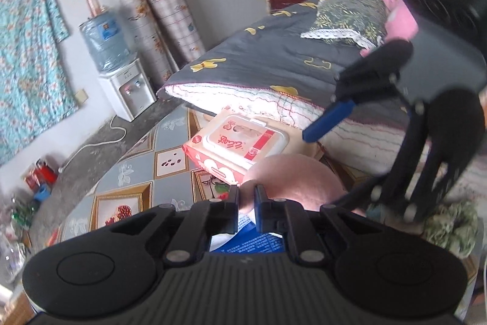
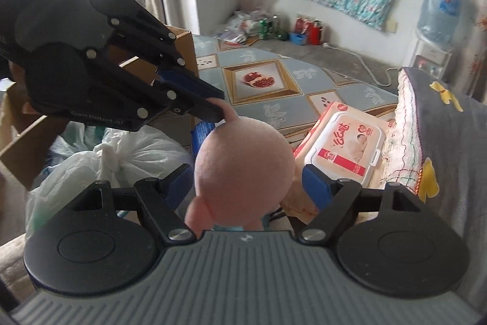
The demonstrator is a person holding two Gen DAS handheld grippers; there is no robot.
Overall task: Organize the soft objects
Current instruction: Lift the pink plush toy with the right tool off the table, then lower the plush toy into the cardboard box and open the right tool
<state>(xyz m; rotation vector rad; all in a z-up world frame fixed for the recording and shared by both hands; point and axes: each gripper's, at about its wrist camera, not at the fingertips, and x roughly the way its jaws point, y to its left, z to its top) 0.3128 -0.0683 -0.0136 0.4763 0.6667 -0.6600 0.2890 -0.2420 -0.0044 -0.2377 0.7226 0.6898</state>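
Right wrist view: the right gripper (image 2: pixel 248 181) has its jaws spread wide either side of a round pink plush toy's head (image 2: pixel 243 154), pads not pressing it. The left gripper (image 2: pixel 220 108) has its jaws pinched shut on the toy's small ear. Just beyond lies a pink-and-white wet-wipes pack (image 2: pixel 344 148), beside a grey folded quilt (image 2: pixel 441 142).

Plush toy's (image 2: pixel 243 160) lower body behind the gripper housing; right gripper (image 1: pixel 344 154) motion-blurred.
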